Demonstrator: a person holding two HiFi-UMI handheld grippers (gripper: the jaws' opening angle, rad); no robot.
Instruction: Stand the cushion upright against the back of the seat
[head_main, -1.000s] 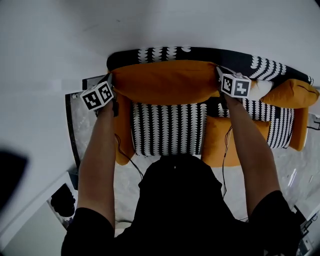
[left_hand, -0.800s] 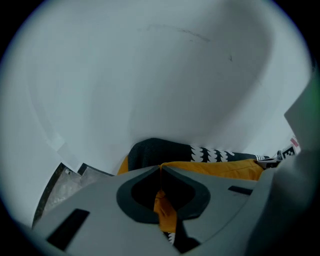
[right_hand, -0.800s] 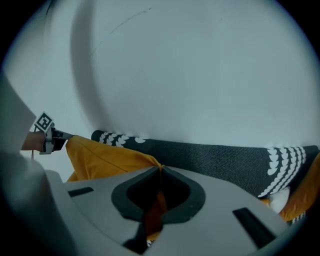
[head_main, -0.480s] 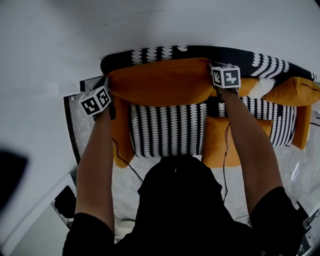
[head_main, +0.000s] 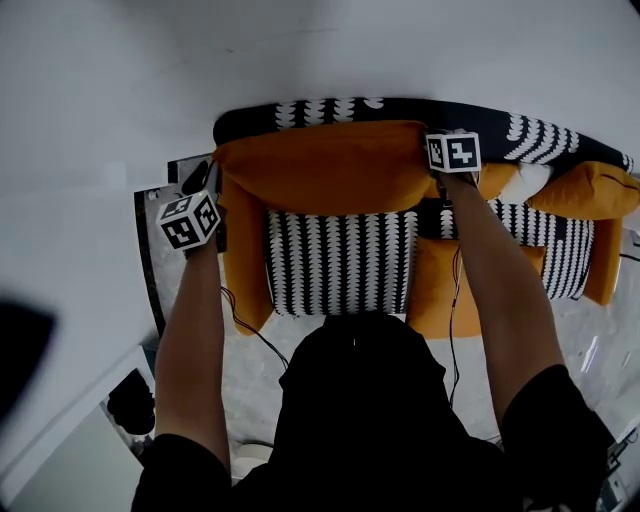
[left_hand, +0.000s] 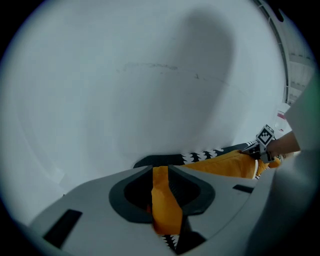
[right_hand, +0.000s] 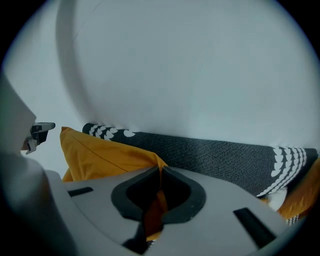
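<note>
Your right tongs (right_hand: 161, 172) are pressed together on the top right corner of the orange cushion (head_main: 330, 165), with a pinch of its fabric caught between the pads. Your left tongs (left_hand: 161, 175) have just been opening and now stand spread, with a fold of orange fabric hanging between them and a scrap of black-and-white pattern showing below it. From the head view, your left tongs sit just off the cushion's left end, above the sofa's orange armrest (head_main: 240, 270), and each marker cube (head_main: 190, 220) faces up toward you. The cushion stands on its long edge across the rear of the patterned seat (head_main: 340, 260), its upper edge touching the dark patterned back (head_main: 400, 108) of the sofa. In the right gripper view it rises upright in front of that back, with the white wall (right_hand: 200, 75) behind. A second cushion (head_main: 585, 188), also orange, lies further right along the back, apart from your right tongs
</note>
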